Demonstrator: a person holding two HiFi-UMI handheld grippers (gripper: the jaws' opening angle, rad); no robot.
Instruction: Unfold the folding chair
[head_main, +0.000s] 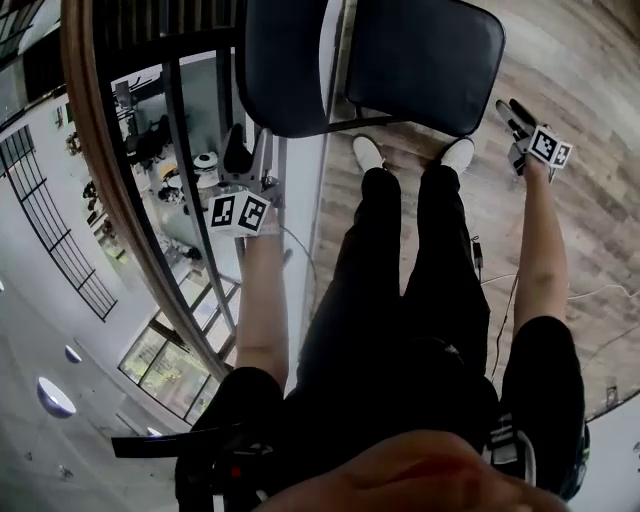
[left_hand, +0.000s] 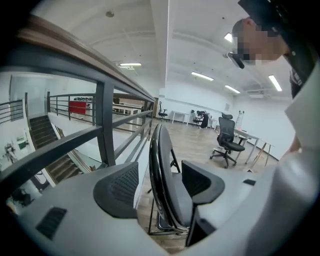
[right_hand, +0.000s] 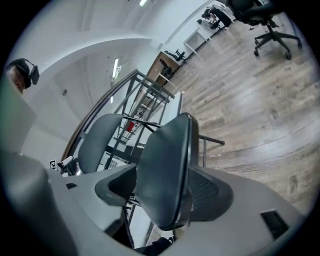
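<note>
Beside a dark metal railing with a brown wooden handrail (head_main: 92, 140), head view: we stand in white shoes (head_main: 368, 152) on the pale wood-plank floor (head_main: 590, 240). We face the black padded folding chair (head_main: 425, 60), which stands just ahead of our feet. The left gripper (head_main: 248, 165) hangs at the chair's left edge, by the railing. The right gripper (head_main: 515, 115) sits just off its right edge. Neither appears to touch it.

Left gripper view: the jaws stand wide apart, with nothing pressed between the pads. Through the gap we see the chair edge-on, its seat and back lying close together and near upright on thin legs. A black swivel office chair (left_hand: 226, 140) stands well apart, deeper in the room.

Right gripper view: these jaws gape wide too. One padded panel of the chair rises in the gap and a second shows farther left. We see neither pad bearing on it.

Our reading: the unfolding is at most barely begun. No view shows a seat swung down level. Taking hold of seat and back and spreading them is all left to do.
</note>
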